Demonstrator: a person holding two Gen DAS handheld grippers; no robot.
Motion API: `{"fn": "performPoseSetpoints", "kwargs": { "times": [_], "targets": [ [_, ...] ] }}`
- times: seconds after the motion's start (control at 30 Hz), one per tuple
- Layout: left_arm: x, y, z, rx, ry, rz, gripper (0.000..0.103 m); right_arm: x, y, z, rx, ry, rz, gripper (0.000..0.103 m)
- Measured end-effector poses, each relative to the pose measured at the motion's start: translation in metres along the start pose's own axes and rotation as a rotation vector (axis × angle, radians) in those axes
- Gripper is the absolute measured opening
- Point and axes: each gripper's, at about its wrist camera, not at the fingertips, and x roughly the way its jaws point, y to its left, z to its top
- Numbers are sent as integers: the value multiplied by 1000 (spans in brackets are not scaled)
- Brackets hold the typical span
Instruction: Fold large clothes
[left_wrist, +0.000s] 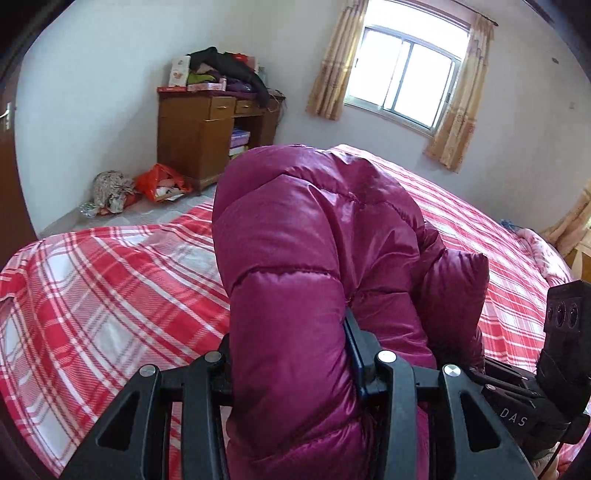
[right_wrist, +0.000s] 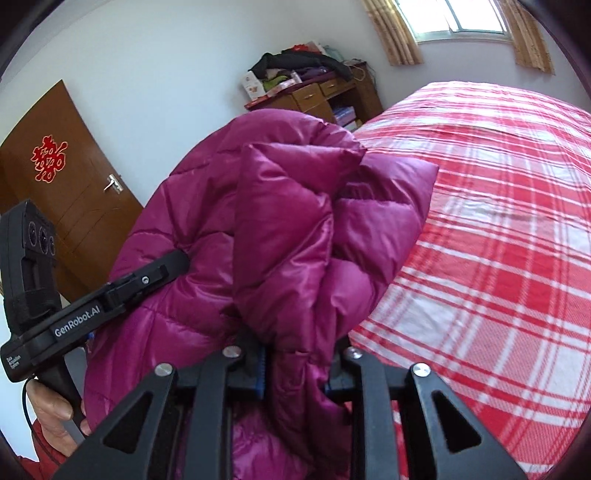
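Magenta puffer jacket (left_wrist: 314, 229) bunched in both clamped grippers, left gripper (left_wrist: 291, 354) and right gripper (right_wrist: 295, 365), fingertips buried.

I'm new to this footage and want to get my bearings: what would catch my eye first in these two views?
A shiny magenta puffer jacket fills the middle of both views, bunched and lifted above the bed, with the left gripper and the right gripper each clamped on a fold of it. Under it spreads a red-and-white plaid bedspread. Behind stand a cluttered wooden desk and a bright curtained window.
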Motion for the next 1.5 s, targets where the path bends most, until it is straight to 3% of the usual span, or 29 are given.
{"fn": "performPoseSetpoints", "kwargs": {
  "times": [0.27, 0.63, 0.83, 1.03, 1.1, 1.17, 1.27, 1.33, 1.37, 1.5],
  "targets": [
    [7, 61, 16, -40, -39, 217, 43, 91, 40, 25, -58, 48, 106, 24],
    [69, 102, 4, -71, 29, 303, 45, 167, -2, 23, 52, 121, 69, 27],
    [75, 104, -3, -24, 21, 326, 47, 157, -22, 11, 96, 112, 77, 29],
    [72, 98, -9, 37, 9, 341, 49, 136, -24, -3, 152, 111, 65, 37],
    [70, 95, -12, 56, 4, 347, 49, 120, -23, -4, 130, 119, 32, 45],
    [69, 95, -14, 65, 0, 350, 49, 95, -19, 1, 75, 82, -23, 45],
    [70, 97, -15, 58, -1, 346, 49, 50, -4, 16, -20, -58, -127, 45],
    [71, 93, -15, 68, -2, 357, 49, 41, 14, 32, -76, -85, -133, 35],
    [71, 91, -15, 79, -3, 364, 49, 44, 24, 42, -100, -74, -133, 22],
    [71, 87, -17, 104, -7, 376, 49, 93, 49, 73, -126, 20, -96, 19]
  ]
}}
